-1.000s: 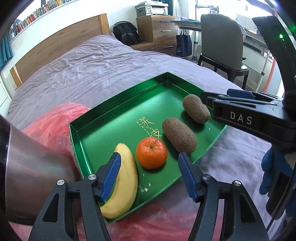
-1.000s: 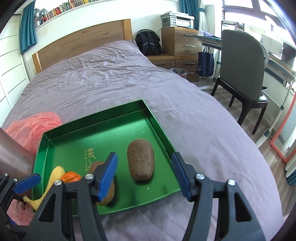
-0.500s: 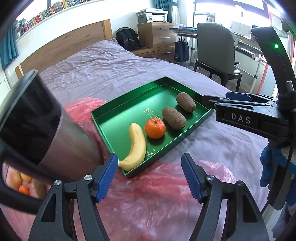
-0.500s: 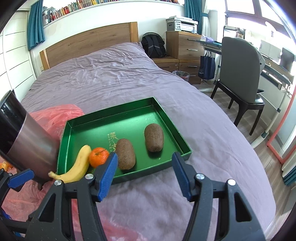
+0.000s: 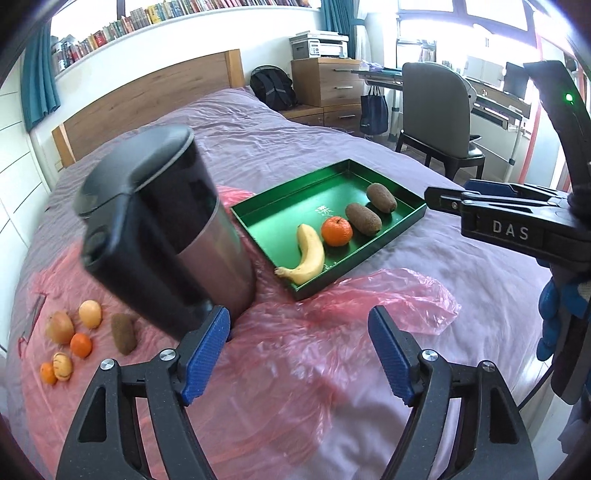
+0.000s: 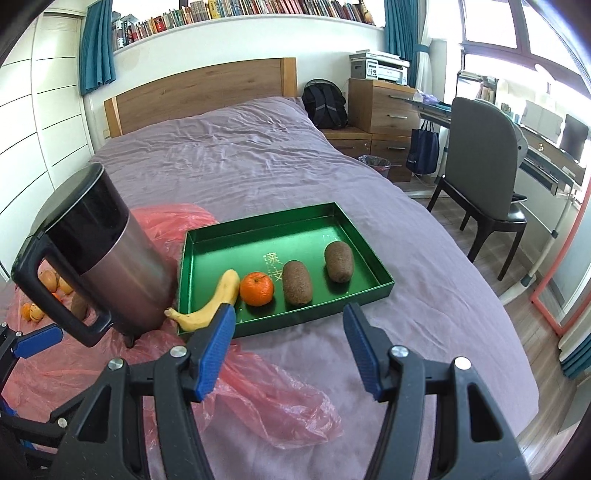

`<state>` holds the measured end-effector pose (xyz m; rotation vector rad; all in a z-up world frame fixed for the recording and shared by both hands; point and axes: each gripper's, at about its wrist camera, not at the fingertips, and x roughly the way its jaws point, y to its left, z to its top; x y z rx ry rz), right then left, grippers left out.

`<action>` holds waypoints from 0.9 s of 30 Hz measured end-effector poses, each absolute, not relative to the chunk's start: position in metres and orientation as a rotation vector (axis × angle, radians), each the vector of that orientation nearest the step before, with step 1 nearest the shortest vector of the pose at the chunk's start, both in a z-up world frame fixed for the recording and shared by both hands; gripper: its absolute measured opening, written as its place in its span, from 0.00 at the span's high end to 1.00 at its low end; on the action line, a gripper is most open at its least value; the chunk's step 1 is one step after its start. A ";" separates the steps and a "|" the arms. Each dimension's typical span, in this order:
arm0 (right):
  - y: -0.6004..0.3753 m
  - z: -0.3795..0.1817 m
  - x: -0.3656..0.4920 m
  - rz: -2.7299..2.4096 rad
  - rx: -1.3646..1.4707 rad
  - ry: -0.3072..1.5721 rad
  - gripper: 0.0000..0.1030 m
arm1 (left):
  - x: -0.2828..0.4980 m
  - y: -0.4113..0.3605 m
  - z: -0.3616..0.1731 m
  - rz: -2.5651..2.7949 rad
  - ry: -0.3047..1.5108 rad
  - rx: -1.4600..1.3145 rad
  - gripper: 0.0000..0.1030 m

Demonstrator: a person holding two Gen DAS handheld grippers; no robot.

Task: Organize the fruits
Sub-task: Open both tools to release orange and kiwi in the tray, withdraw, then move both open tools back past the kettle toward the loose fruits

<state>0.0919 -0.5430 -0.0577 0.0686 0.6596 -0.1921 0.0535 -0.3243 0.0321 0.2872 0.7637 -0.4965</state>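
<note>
Kettle [image 6: 99, 254] hides most of the loose fruit pile [image 6: 50, 284] in the right view; only bits show through its handle and past its side. Left view: kettle [image 5: 162, 221] near the lens, blurred, covers the tray's [image 5: 258, 218] near-left corner. Gold lettering [image 6: 272, 264] on tray floor partly behind the orange [image 6: 256, 288]; unreadable. Right gripper [image 5: 517, 225] cut off by the frame edge, jaw gap not visible there. Left gripper [image 6: 37, 338] only a blue tip at the edge. Book [image 6: 258, 7] spines too small to read.
</note>
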 end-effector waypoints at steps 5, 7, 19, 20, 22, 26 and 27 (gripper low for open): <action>-0.519 -0.049 0.073 -0.170 0.055 0.647 0.29 | 0.039 -0.300 0.041 -0.469 0.746 0.279 0.27; -0.509 -0.046 0.066 -0.160 0.049 0.641 0.29 | 0.034 -0.288 0.043 -0.453 0.739 0.272 0.26; -0.456 -0.030 0.034 -0.109 0.004 0.620 0.29 | 0.013 -0.232 0.053 -0.377 0.723 0.213 0.25; -0.453 -0.030 0.033 -0.105 0.004 0.620 0.29 | 0.011 -0.227 0.053 -0.371 0.722 0.209 0.25; -0.445 -0.029 0.028 -0.097 0.000 0.621 0.29 | 0.008 -0.216 0.054 -0.356 0.721 0.198 0.25; -0.429 -0.033 0.021 -0.080 -0.004 0.624 0.27 | 0.002 -0.196 0.056 -0.324 0.714 0.184 0.22; -0.425 -0.034 0.019 -0.076 -0.005 0.626 0.27 | 0.000 -0.192 0.056 -0.317 0.710 0.181 0.21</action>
